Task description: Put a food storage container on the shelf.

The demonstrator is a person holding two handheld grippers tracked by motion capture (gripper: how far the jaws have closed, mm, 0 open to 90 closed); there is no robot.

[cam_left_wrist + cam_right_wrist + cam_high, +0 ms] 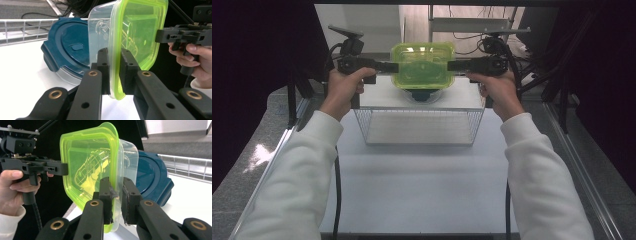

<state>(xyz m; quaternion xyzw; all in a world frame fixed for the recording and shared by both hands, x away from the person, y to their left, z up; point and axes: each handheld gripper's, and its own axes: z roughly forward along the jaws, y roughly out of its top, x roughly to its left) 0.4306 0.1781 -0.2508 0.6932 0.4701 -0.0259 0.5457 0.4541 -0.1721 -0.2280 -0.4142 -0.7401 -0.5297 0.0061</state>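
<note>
A clear plastic container with a lime-green lid [423, 65] hangs in the air above the far part of the wire basket, its lid tilted toward me. My left gripper [394, 67] is shut on its left rim, and in the left gripper view the jaws [114, 53] pinch the lid edge. On the opposite rim my right gripper [451, 65] is shut, its jaws [117, 182] clamping lid and wall together. Below and behind the container lies a round container with a dark blue lid [424, 94] [68, 52] [150, 177].
A wire basket [419, 127] stands mid-table on the white tabletop [422, 185]; its mesh wall [20, 30] [185, 167] runs behind the blue-lidded container. Dark frame posts and cables flank the table on both sides.
</note>
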